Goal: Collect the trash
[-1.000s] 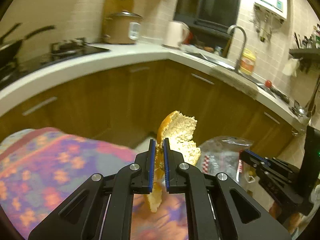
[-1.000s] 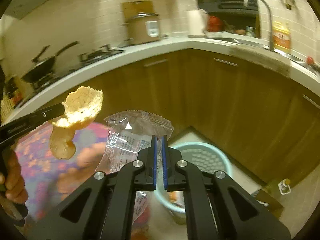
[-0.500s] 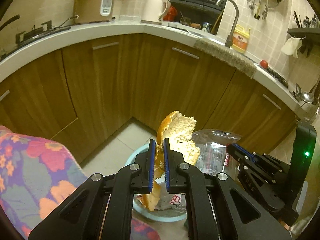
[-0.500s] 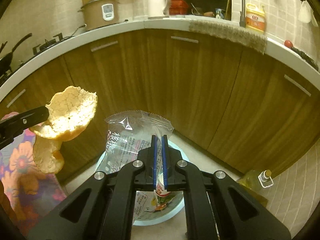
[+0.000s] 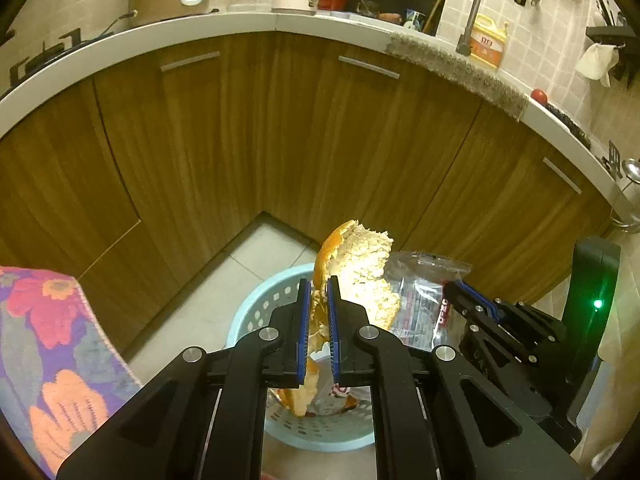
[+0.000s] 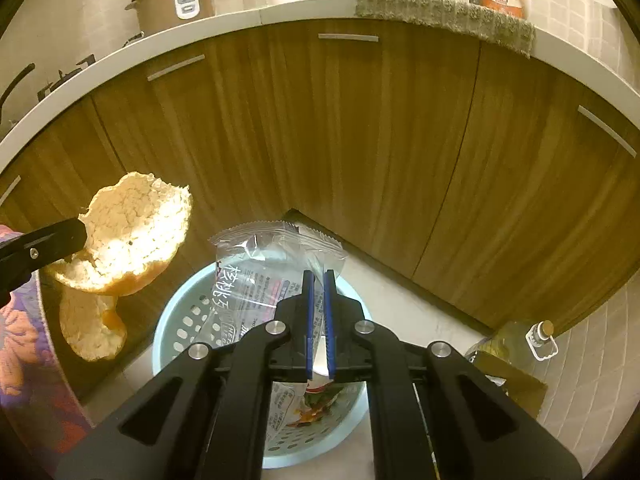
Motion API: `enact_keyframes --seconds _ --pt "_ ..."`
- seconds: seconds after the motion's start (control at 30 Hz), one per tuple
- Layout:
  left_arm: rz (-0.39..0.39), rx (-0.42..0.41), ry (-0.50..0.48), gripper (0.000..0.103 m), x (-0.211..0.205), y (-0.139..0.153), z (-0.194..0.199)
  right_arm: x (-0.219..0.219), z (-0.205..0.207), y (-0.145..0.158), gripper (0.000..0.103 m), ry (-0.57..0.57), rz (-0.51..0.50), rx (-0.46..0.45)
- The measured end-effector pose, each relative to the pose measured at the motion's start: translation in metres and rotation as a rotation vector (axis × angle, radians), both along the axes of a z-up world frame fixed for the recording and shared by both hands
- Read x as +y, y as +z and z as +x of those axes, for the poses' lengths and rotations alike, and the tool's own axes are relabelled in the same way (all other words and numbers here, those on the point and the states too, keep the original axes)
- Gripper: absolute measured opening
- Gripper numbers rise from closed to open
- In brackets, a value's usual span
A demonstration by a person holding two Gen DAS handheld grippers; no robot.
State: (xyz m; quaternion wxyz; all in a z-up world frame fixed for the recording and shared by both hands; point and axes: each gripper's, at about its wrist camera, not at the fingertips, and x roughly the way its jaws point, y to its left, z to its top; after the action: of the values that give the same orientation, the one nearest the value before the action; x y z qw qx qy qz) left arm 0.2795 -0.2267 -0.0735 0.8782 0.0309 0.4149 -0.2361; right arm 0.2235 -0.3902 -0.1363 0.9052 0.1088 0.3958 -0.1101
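My left gripper [image 5: 319, 284] is shut on an orange peel [image 5: 362, 268], held in the air over a light blue perforated trash basket [image 5: 256, 312] on the floor. The peel [image 6: 132, 236] also shows at the left of the right wrist view. My right gripper [image 6: 319, 278] is shut on a clear plastic snack wrapper [image 6: 264, 276] with printed text, above the same basket [image 6: 180, 320]. The wrapper [image 5: 420, 288] and right gripper [image 5: 468, 292] show at the right of the left wrist view. Some trash lies in the basket.
Brown wooden corner cabinets [image 5: 280, 128] stand behind the basket under a white countertop [image 5: 240, 28]. A floral cloth [image 5: 44, 340] covers a surface at the left. An oil bottle [image 6: 532, 336] and a cardboard box [image 6: 508, 380] sit on the tiled floor at the right.
Both grippers have moved forward and tilted down from above the floral cloth to over the basket, still holding the peel and the wrapper.
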Motion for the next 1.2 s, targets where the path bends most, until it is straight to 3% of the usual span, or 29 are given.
enact_keyframes --seconds 0.2,0.27,0.33,0.43,0.63,0.77,0.9,1.0,1.2 --pt "-0.001 0.011 0.003 0.015 0.000 -0.003 0.004 -0.001 0.007 -0.012 0.007 0.023 0.004 0.037" --pt "-0.016 0.008 0.013 0.028 0.004 0.000 0.004 -0.001 0.007 -0.018 0.017 0.022 0.010 0.058" --pt "-0.046 -0.003 0.021 0.034 0.010 0.006 0.002 0.001 0.002 -0.020 0.027 0.019 0.018 0.062" --pt "-0.060 -0.040 0.033 0.038 0.021 0.018 -0.006 0.003 -0.009 -0.014 0.027 0.020 0.036 0.053" --pt "-0.055 -0.149 0.088 0.054 0.053 0.048 -0.040 0.026 -0.043 0.028 0.029 0.047 0.057 -0.024" --pt "-0.006 -0.236 0.126 0.065 0.075 0.067 -0.072 0.053 -0.071 0.061 0.051 0.072 0.051 -0.099" --pt "0.035 -0.297 0.165 0.067 0.093 0.080 -0.099 0.080 -0.094 0.089 0.051 0.097 0.014 -0.150" --pt "0.045 -0.333 0.206 0.068 0.107 0.087 -0.121 0.099 -0.114 0.108 0.061 0.103 -0.026 -0.187" --pt "0.039 -0.331 0.272 0.068 0.133 0.085 -0.156 0.125 -0.154 0.119 0.064 0.107 -0.059 -0.223"
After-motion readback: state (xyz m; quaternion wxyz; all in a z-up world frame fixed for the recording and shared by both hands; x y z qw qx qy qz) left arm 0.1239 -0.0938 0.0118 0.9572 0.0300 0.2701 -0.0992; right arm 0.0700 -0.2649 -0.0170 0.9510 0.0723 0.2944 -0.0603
